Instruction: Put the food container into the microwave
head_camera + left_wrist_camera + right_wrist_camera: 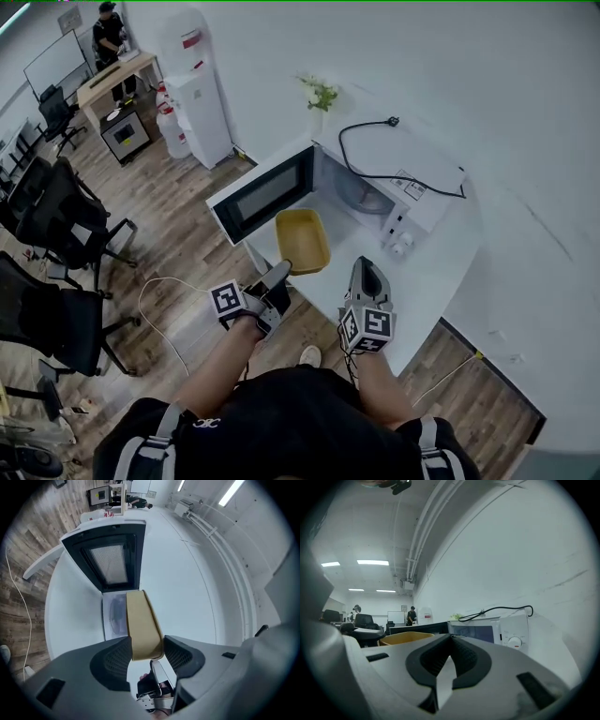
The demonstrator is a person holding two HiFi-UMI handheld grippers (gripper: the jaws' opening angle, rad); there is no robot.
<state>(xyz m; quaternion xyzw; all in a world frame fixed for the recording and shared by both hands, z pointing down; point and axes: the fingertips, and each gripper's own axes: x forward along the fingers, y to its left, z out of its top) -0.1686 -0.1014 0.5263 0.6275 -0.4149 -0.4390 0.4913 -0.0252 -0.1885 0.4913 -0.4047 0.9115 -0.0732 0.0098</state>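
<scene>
A yellow food container (pixel 302 240) hangs just in front of the open microwave (pixel 375 178), with my left gripper (pixel 277 274) shut on its near rim. In the left gripper view the container (pixel 142 623) is pinched edge-on between the jaws, and the microwave's open cavity (pixel 113 616) with its glass turntable lies right behind it. The microwave door (pixel 262 193) swings out to the left. My right gripper (pixel 367 277) rests over the white table, to the right of the container, its jaws shut with nothing between them. The right gripper view shows the container (pixel 405 638) at left and the microwave's dial panel (pixel 514 634).
The white table (pixel 431 272) carries the microwave against the wall, with a black cable (pixel 375 150) lying on top and a small plant (pixel 319 94) behind. Office chairs (pixel 56 225) stand on the wood floor to the left. A water dispenser (pixel 202 94) and a person (pixel 110 33) are farther off.
</scene>
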